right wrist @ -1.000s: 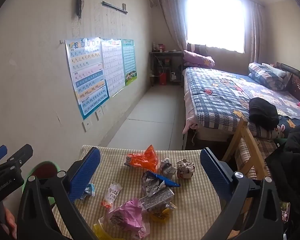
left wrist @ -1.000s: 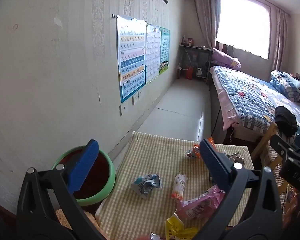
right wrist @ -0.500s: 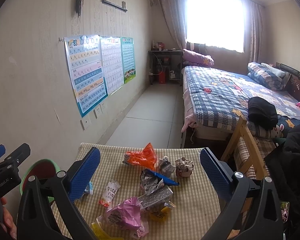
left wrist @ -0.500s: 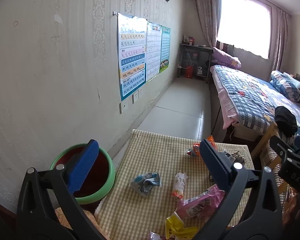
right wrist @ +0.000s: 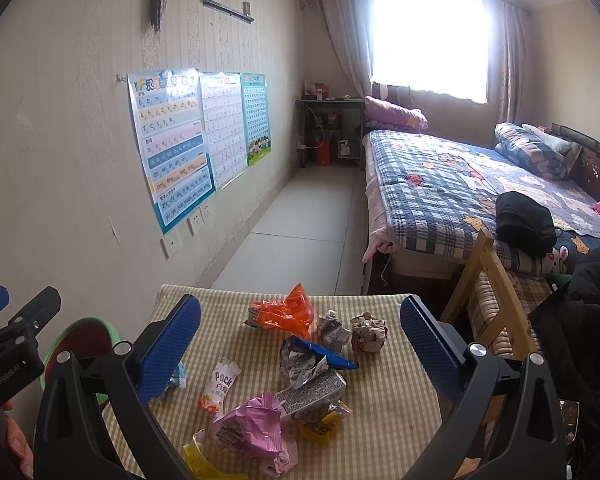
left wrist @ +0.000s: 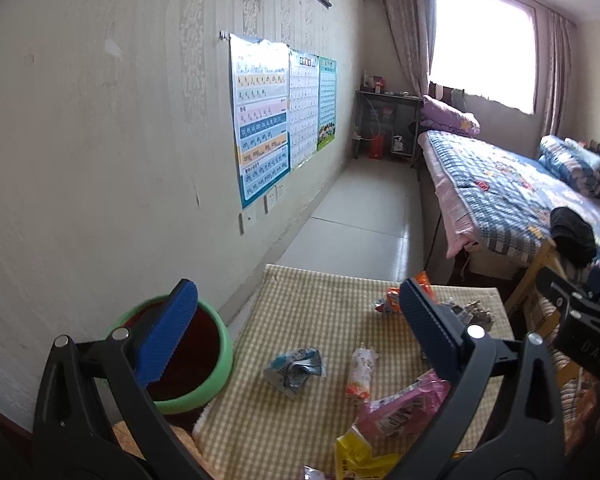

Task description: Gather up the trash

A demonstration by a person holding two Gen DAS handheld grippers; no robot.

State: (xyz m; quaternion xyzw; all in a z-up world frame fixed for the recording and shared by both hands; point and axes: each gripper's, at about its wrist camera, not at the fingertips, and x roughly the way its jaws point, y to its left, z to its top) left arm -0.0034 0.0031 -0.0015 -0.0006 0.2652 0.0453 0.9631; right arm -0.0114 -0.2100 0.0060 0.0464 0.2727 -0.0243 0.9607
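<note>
Both claws slightly nearer "Pock" wrapper (right wrist: pixel 219 385).

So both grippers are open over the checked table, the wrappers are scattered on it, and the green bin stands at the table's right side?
Not quite: the green bin stands at the table's left side, by the wall, as the left wrist view shows. The rest holds: the left gripper and right gripper are open, and wrappers such as the pink wrapper lie scattered on the table.
</note>
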